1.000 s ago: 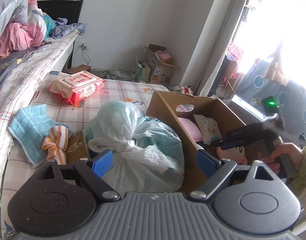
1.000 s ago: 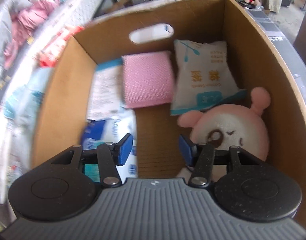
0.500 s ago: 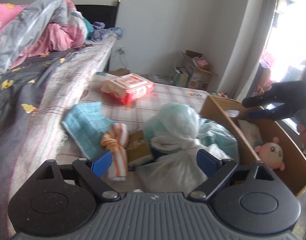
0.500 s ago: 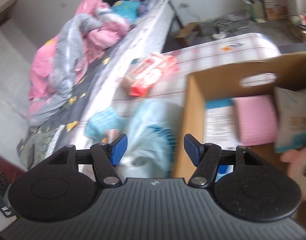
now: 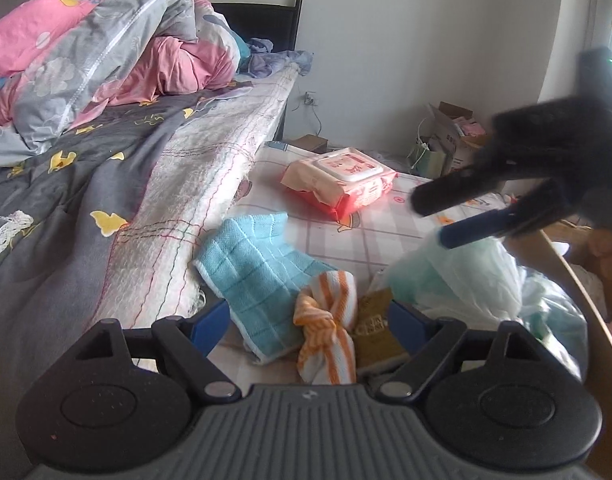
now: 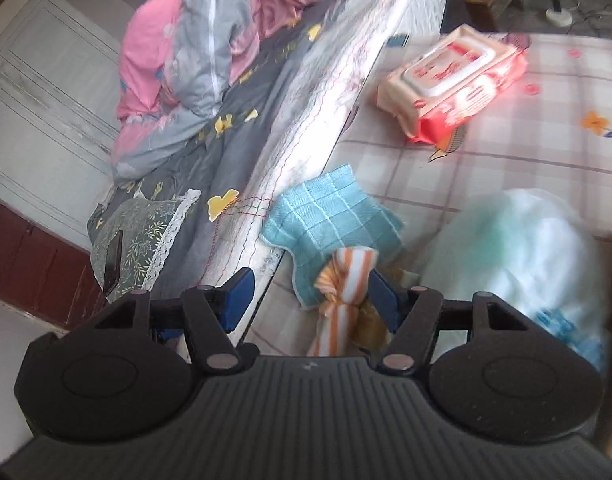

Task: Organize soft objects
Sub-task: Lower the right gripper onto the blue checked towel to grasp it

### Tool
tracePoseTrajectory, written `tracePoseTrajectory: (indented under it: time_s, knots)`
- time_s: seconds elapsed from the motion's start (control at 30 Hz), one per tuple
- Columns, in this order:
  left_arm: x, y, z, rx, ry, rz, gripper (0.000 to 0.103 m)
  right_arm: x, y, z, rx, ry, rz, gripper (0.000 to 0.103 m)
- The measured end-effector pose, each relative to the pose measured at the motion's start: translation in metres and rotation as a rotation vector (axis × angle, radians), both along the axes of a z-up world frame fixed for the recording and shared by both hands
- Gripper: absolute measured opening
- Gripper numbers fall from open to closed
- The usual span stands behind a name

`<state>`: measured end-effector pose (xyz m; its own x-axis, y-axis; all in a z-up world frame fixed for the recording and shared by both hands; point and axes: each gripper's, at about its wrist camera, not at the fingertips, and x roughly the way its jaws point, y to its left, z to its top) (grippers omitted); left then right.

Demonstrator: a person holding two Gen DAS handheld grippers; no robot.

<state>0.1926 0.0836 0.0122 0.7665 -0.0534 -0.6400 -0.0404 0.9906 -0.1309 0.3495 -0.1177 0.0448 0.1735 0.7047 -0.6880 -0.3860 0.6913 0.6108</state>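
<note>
A teal checked towel lies on the checked table cover against the bed's edge. A knotted orange-and-white striped cloth rests on its near corner, beside a small brown packet. My left gripper hovers over the striped cloth; its jaws are wide and closing a little, pressing nothing. My right gripper hangs open above the white plastic bag, empty and pointing at the striped cloth.
A red pack of wet wipes lies farther back on the table. The cardboard box's wall stands at the right. The bed with a pink and grey quilt runs along the left.
My right gripper has come up out of the cardboard box and swung left over the bag, its jaws wider. My left gripper has turned left, from the bag to the striped cloth and towel.
</note>
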Motion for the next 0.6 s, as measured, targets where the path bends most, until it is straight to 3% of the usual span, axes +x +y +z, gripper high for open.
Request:
tracePoseTrajectory:
  time_s: [0.17, 0.3, 0.47, 0.6]
  knots:
    - [0.033, 0.006, -0.014, -0.022, 0.035, 0.003, 0.08, 0.046, 0.053, -0.033, -0.028, 0.122, 0.07, 0.063]
    - [0.066, 0.011, -0.03, -0.064, 0.092, 0.017, 0.071, 0.076, 0.087, -0.061, -0.079, 0.164, 0.088, 0.063]
    - [0.098, 0.017, -0.049, -0.078, 0.16, 0.046, 0.071, 0.111, 0.107, -0.09, -0.134, 0.176, 0.06, 0.07]
    - [0.112, 0.026, -0.058, -0.12, 0.184, 0.067, 0.077, 0.125, 0.117, -0.116, -0.163, 0.216, 0.066, 0.073]
